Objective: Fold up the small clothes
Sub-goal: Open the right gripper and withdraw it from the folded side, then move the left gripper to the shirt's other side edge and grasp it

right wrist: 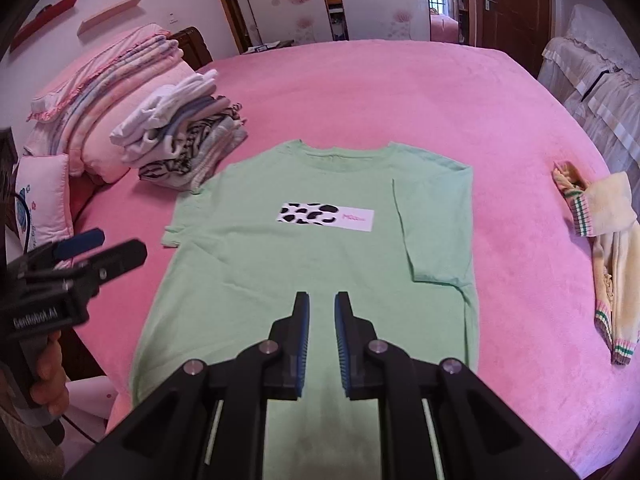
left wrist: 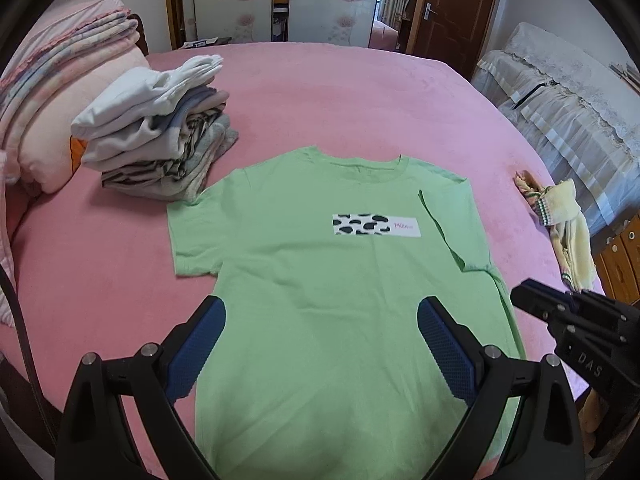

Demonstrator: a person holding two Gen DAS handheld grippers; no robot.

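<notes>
A light green T-shirt (left wrist: 320, 280) with a cow-print patch lies face up on the pink bed; it also shows in the right wrist view (right wrist: 312, 264). Its right sleeve (right wrist: 436, 232) is folded in over the body, the left sleeve lies spread out. My left gripper (left wrist: 320, 320) is wide open and empty above the shirt's lower part. My right gripper (right wrist: 321, 304) hovers over the shirt's lower middle with a narrow gap between its pads, holding nothing. Each gripper shows in the other's view, the right one (left wrist: 532, 296) and the left one (right wrist: 104, 248).
A stack of folded clothes (left wrist: 160, 136) sits on the bed at the left behind the shirt. A cream knit garment (right wrist: 600, 248) lies crumpled at the right. Folded quilts and pillows (right wrist: 104, 92) are at the far left. The pink bed (left wrist: 360, 100) stretches behind.
</notes>
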